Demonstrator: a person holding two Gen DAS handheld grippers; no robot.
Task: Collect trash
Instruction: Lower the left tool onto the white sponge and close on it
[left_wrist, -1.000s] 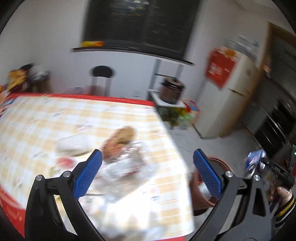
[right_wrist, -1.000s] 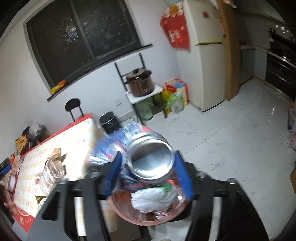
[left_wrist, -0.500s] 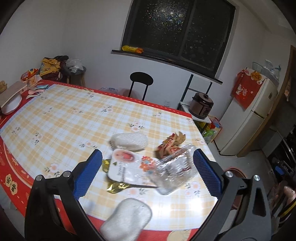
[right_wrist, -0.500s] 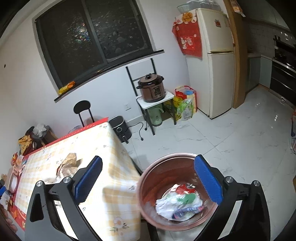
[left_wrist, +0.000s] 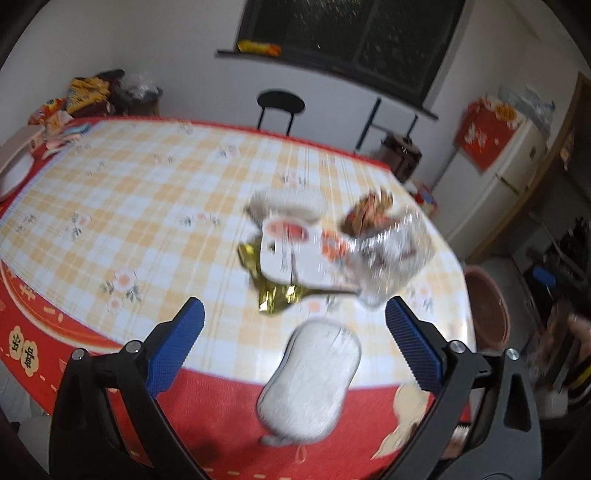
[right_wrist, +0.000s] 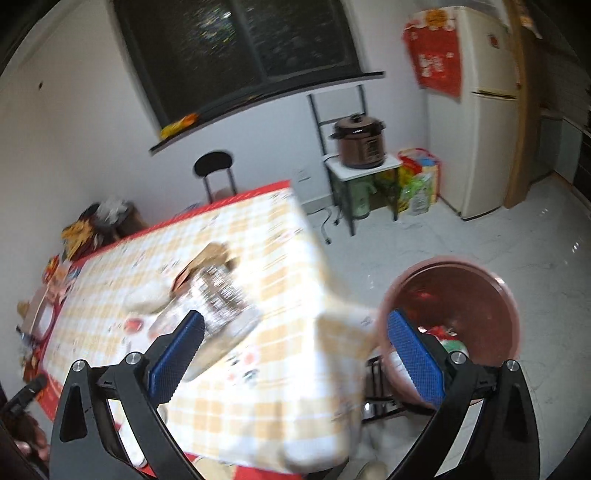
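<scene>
Step in hand: between pieces — one load looked dealt with, and both grippers faced the litter left on the worktop.
Left gripper (left_wrist: 293, 341): fingers spread wide and empty, aimed down at the near edge of the worktop.
Right gripper (right_wrist: 295, 352): its fingers had just been opening and stood released, nothing between them.
Worktop (left_wrist: 122, 206): a table under a yellow-and-white checked cloth with a red border.
Trash pile: a crumpled clear plastic container (left_wrist: 391, 254) at 2 o'clock from the left gripper, touching a flat white printed packet (left_wrist: 291, 254) that overlay a gold foil wrapper (left_wrist: 277, 299), with a brown-and-red snack wrapper (left_wrist: 369, 212) just behind.
Nearest piece: a pale grey oval pad (left_wrist: 312, 380) at 12 o'clock between the left fingers, hanging over the worktop's edge; another like it (left_wrist: 286, 199) lay beyond the packet.
Bin: a round reddish-brown plastic basin (right_wrist: 454, 295) on the floor beside the worktop's corner, at 1 o'clock from the right gripper, with crumpled wrappers (right_wrist: 443, 334) already inside.
Next move: probably the left fingers should drop onto the oval pad and close — its overhang risks a nudge sending it to the floor.
</scene>
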